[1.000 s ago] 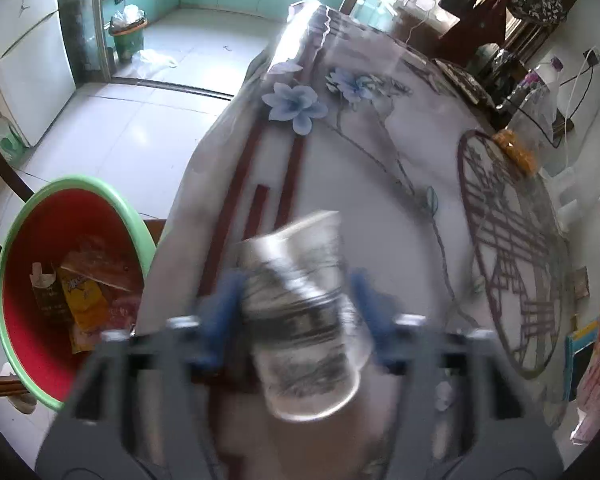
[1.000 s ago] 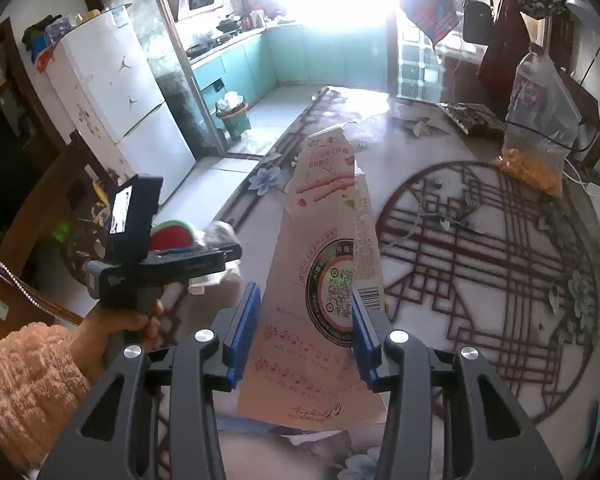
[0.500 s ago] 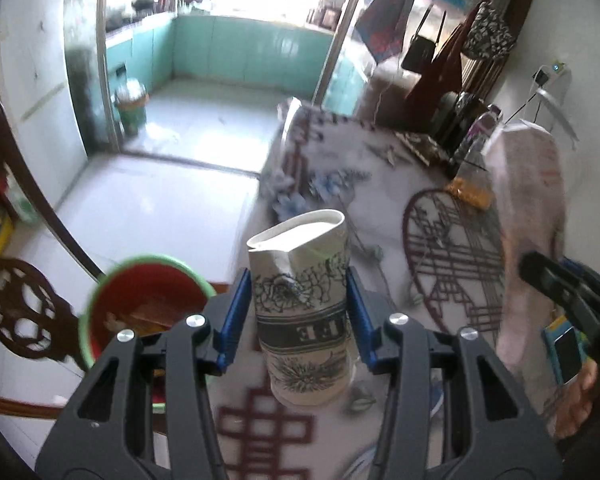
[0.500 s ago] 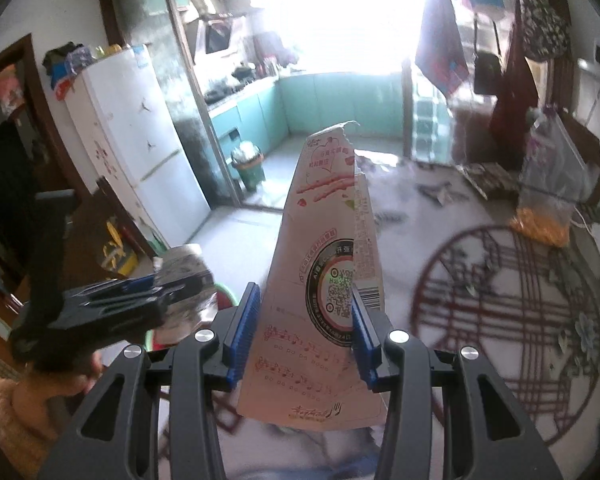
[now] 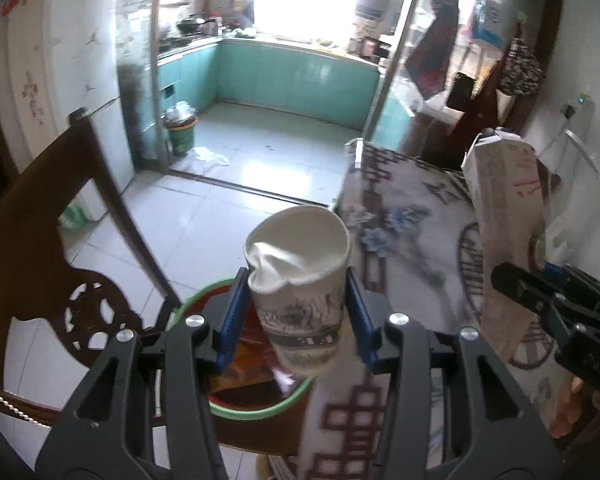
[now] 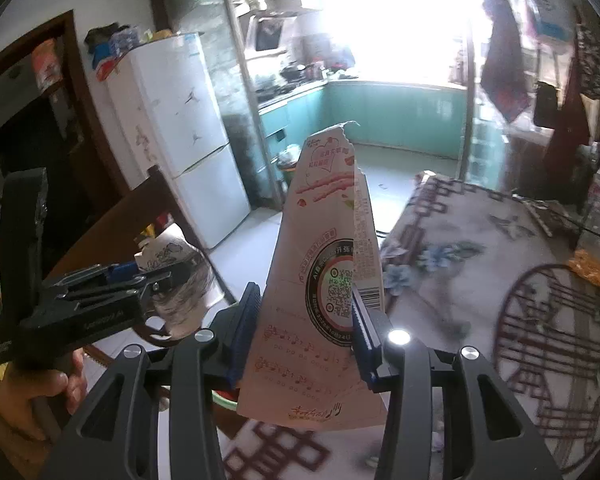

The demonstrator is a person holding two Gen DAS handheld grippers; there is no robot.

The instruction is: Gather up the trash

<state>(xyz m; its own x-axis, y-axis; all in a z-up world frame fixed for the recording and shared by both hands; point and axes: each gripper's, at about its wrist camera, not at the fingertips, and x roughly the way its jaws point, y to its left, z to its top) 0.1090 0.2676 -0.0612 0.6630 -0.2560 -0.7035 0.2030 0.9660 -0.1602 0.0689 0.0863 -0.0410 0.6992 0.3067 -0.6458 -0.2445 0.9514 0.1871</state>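
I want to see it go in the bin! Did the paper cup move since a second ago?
Yes. The paper cup, gripped in the left tool, has left the table and now sits over the red bin.

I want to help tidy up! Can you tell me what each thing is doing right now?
paper cup: rim dented, clamped in the left gripper, held over the bin.
carton: flattened, top torn open, clamped in the right gripper.
bin: open, wrappers inside.
bag of snacks: lying on the table.
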